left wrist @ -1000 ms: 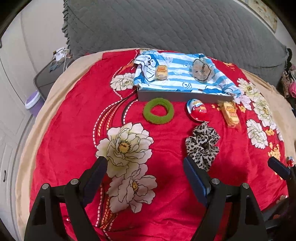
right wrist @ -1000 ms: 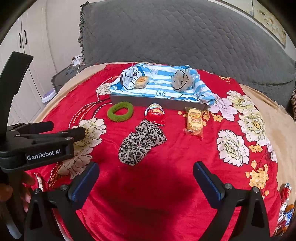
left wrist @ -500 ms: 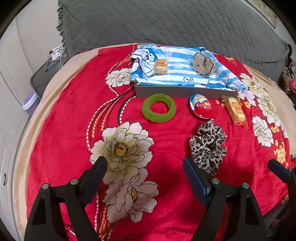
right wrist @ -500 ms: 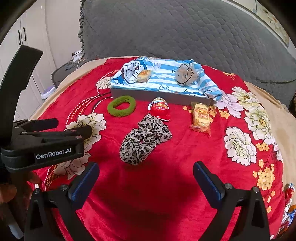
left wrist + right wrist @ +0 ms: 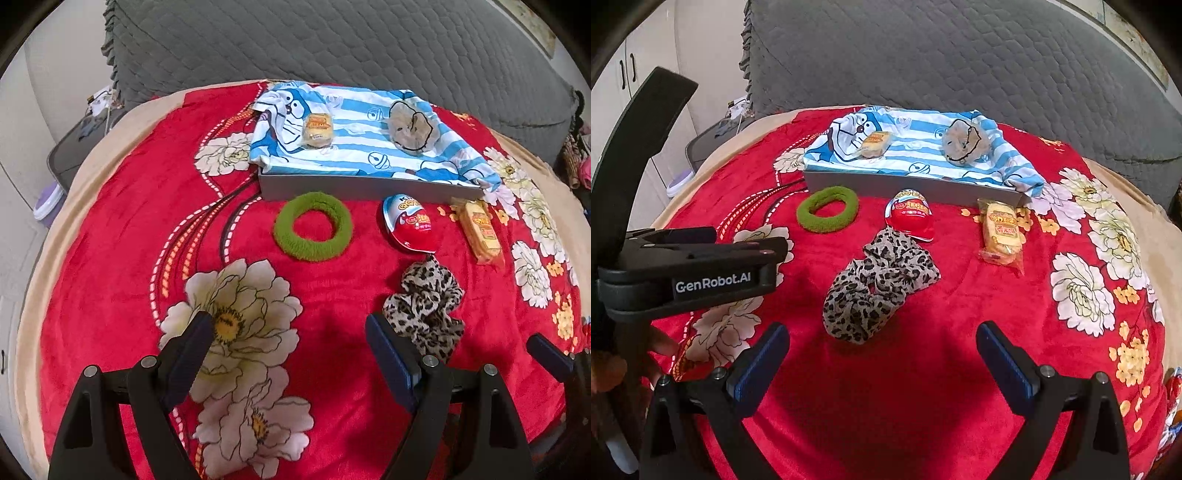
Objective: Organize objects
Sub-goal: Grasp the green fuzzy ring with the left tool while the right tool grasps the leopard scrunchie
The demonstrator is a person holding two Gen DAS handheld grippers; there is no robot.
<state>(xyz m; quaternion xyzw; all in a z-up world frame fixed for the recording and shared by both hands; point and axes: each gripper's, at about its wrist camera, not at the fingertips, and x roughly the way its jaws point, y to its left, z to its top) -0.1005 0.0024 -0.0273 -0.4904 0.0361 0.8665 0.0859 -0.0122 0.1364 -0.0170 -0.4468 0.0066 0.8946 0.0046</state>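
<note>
On the red floral plush blanket [image 5: 325, 325] lies a crumpled leopard-print fabric scrunchie [image 5: 877, 282], touching the red egg-shaped chocolate pack [image 5: 911, 216] behind it. A fuzzy green ring-shaped hair tie [image 5: 313, 226] and a yellow wrapped snack cake [image 5: 1000, 230] flank them, before a grey tray lined with blue-striped cartoon cloth [image 5: 354, 182]. The left gripper [image 5: 290, 345] and right gripper [image 5: 882, 352] both hover with jaws spread wide, holding nothing.
</note>
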